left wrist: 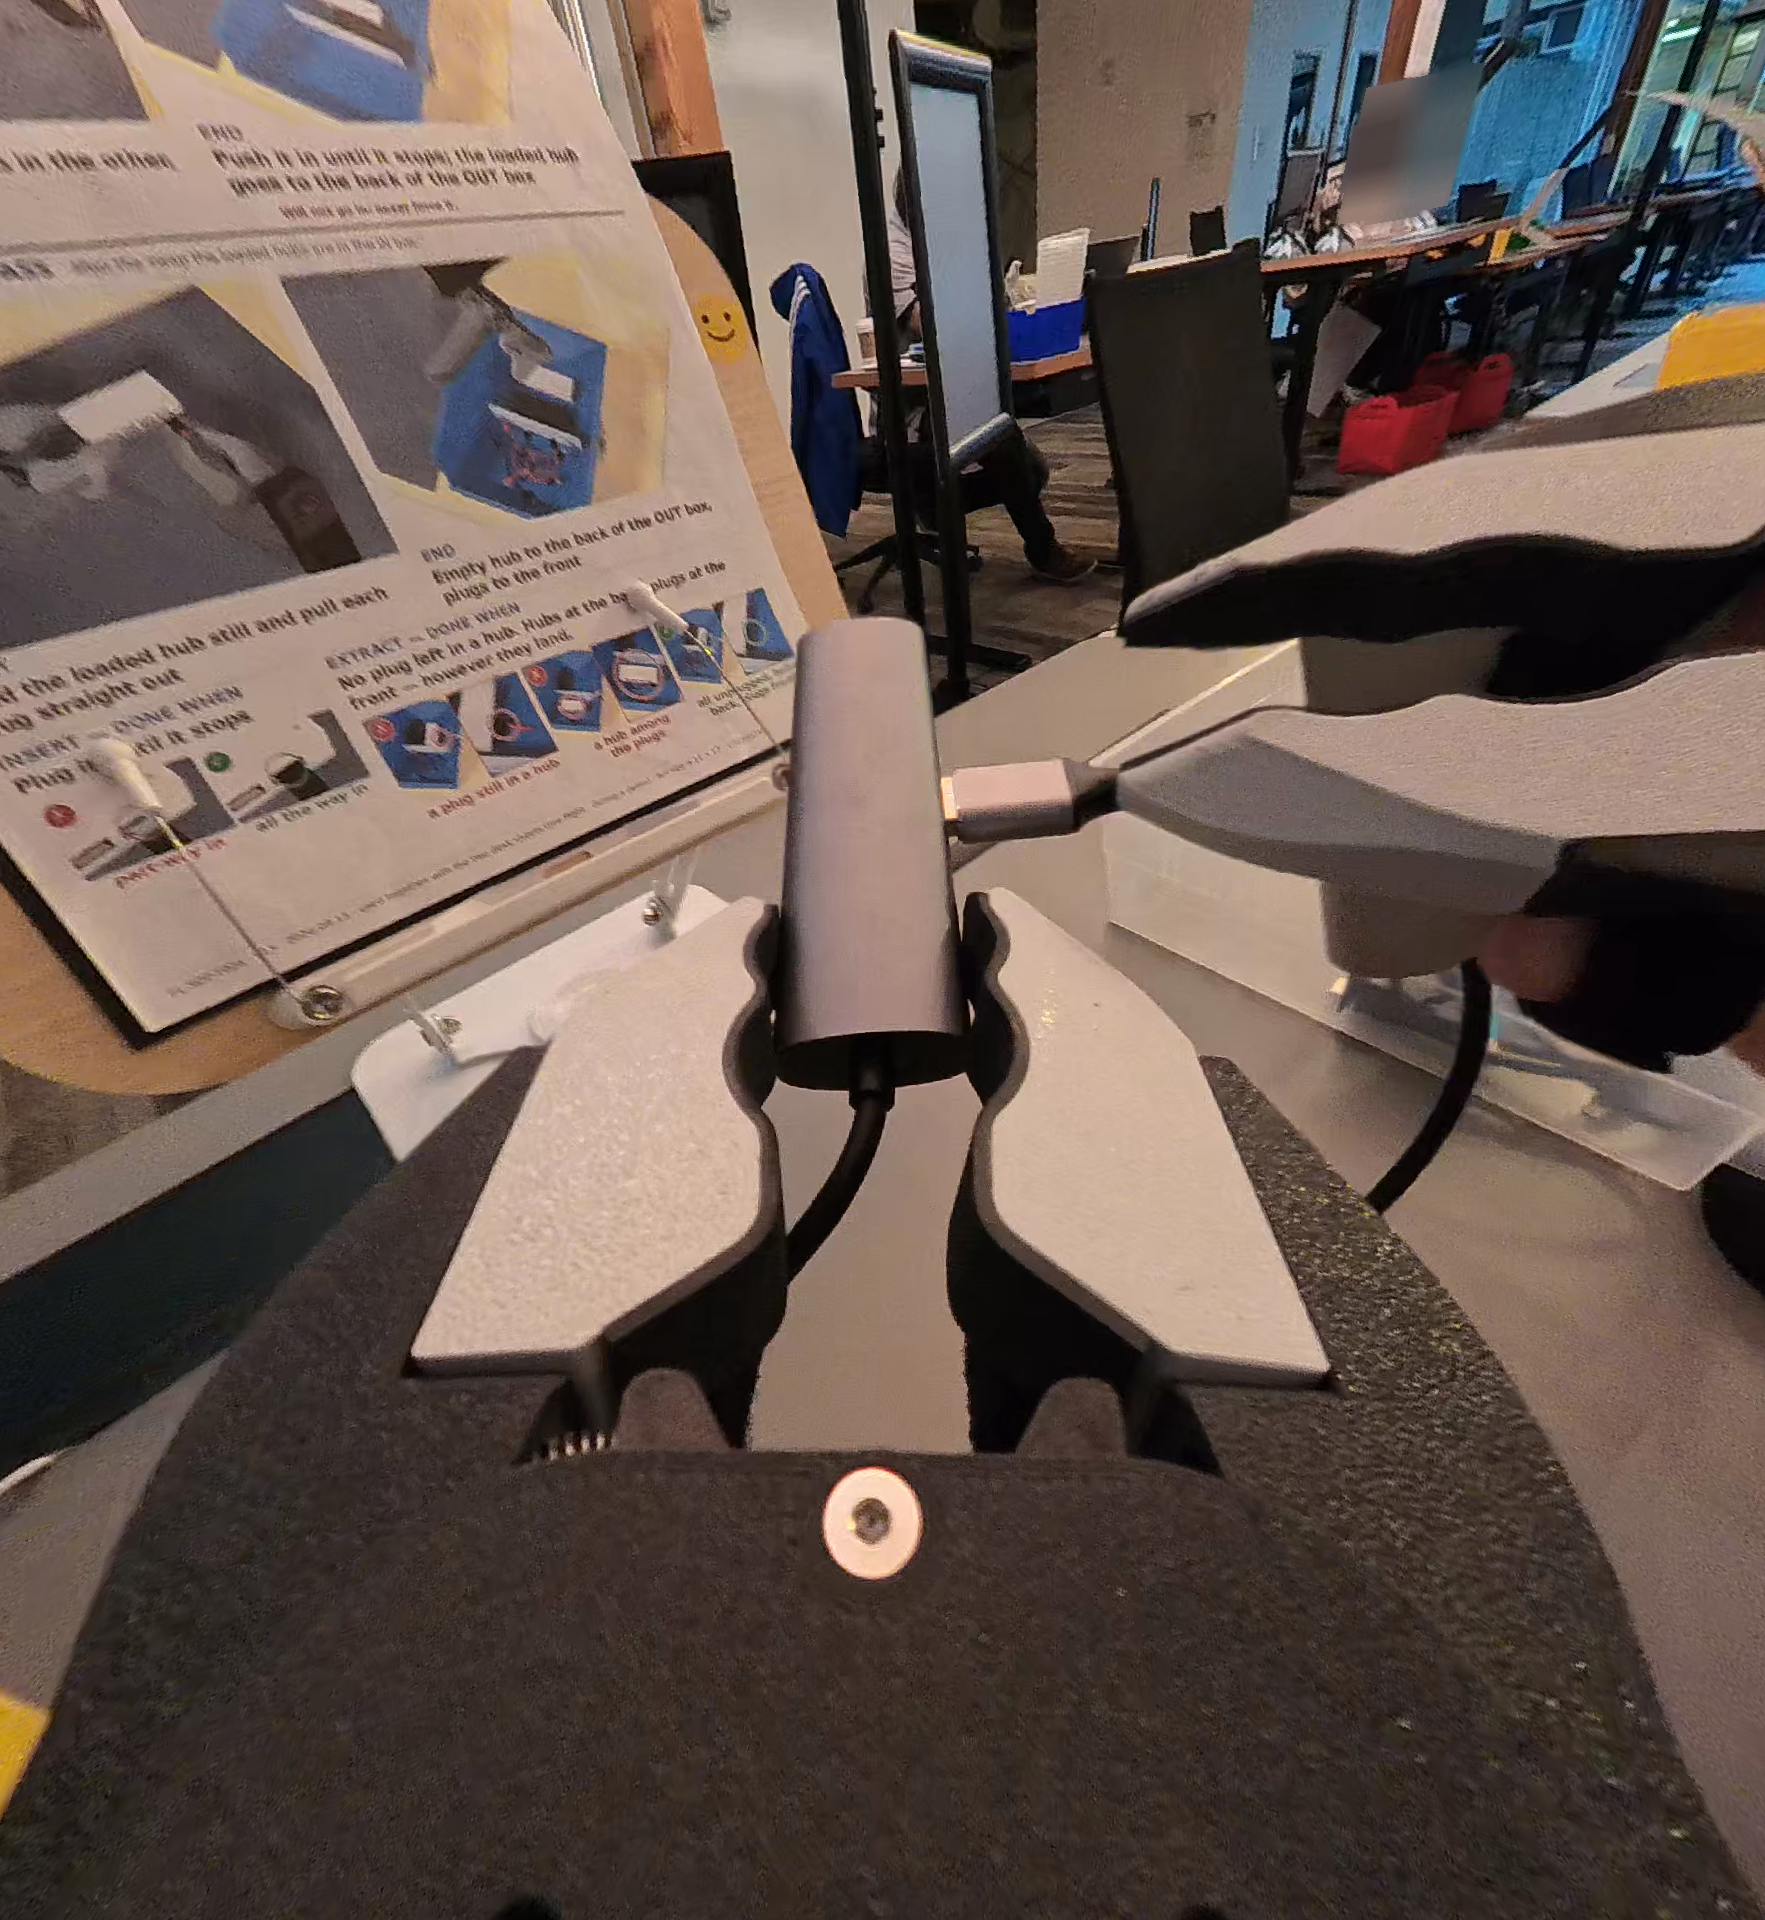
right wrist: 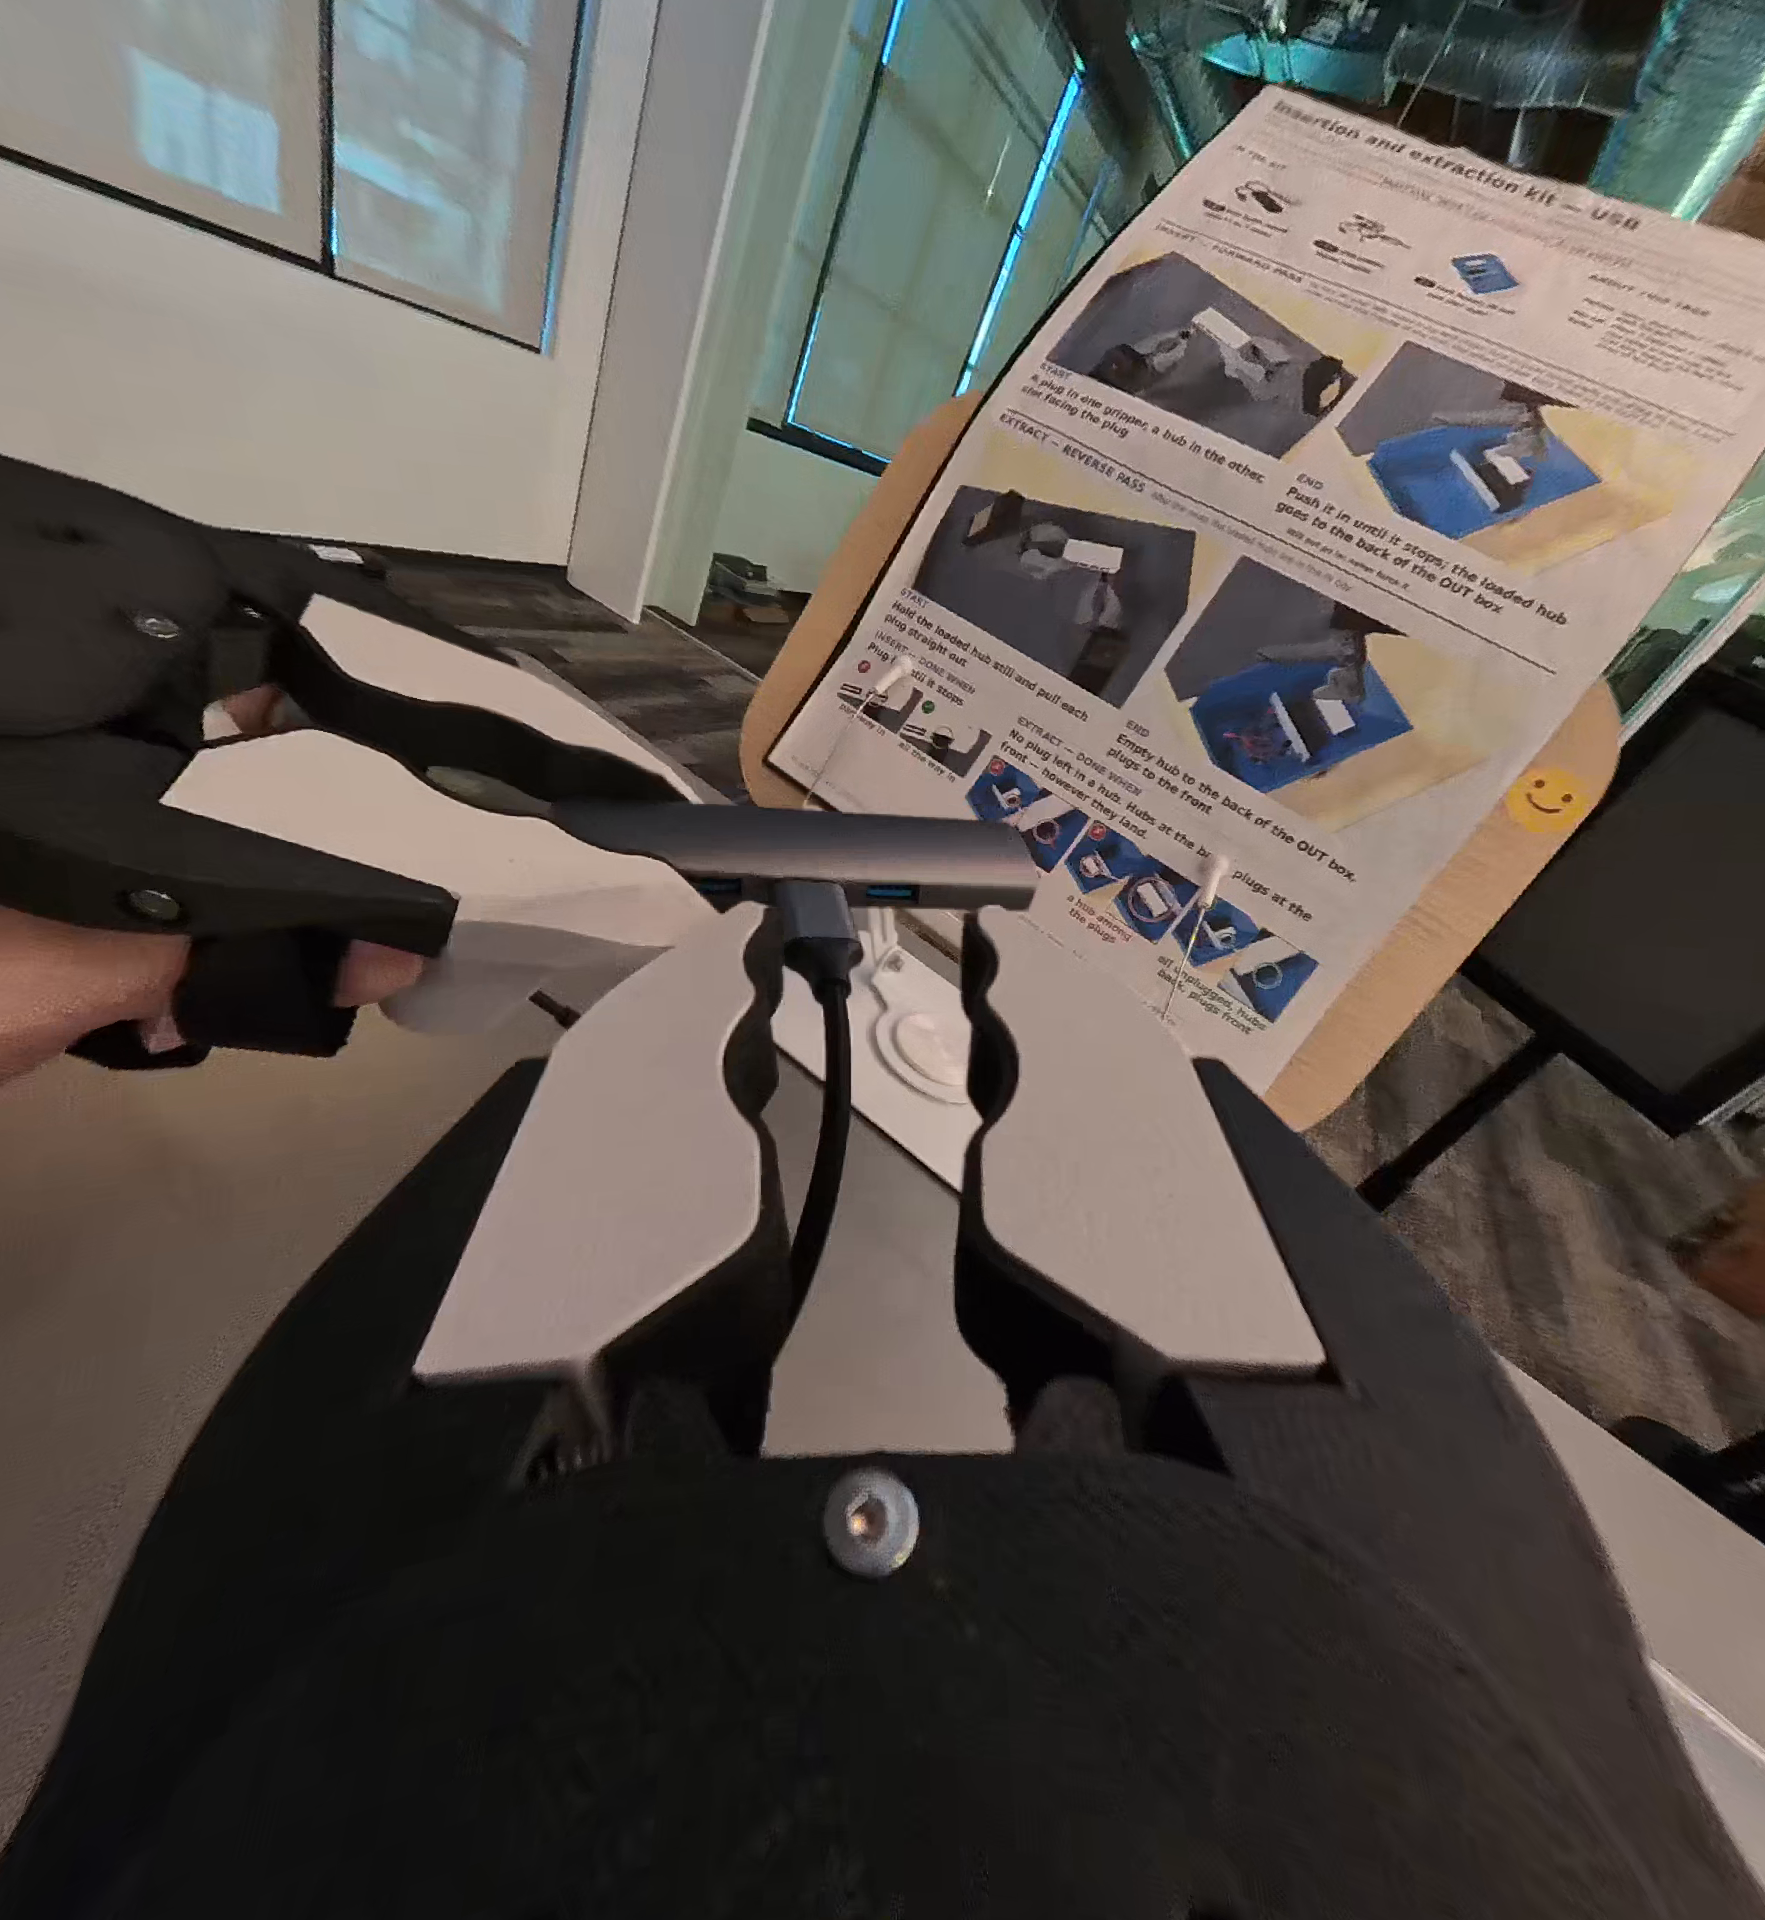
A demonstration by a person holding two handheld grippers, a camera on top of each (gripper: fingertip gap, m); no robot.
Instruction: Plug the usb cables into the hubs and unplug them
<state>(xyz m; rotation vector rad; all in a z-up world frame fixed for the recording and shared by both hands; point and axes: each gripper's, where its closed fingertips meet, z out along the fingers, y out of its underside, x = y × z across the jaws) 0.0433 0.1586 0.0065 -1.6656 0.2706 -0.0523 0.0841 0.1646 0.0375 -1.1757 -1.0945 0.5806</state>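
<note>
The hub (left wrist: 870,831), a dark grey bar, was pinched at its near end between the fingertips of the left claw (left wrist: 870,971) and stood out straight ahead of them, raised off the table (left wrist: 1543,1351). Its own black lead (left wrist: 842,1174) ran back between the fingers. From the right of that claw a grey plug (left wrist: 1013,798) was seen seated in the hub's side, gripped by the right claw (left wrist: 1117,795), which a hand (left wrist: 1626,977) held.

In the right wrist view the hub (right wrist: 805,847) lay crosswise just beyond the right claw (right wrist: 865,935). The plug (right wrist: 813,916) was held between the tips, its cable (right wrist: 831,1101) trailing back through the gap. Blue ports (right wrist: 888,891) were visible either side of the plug. The left claw (right wrist: 587,800) was seen at the left. A sheet (right wrist: 1273,582) on a board stood ahead to the right.
</note>
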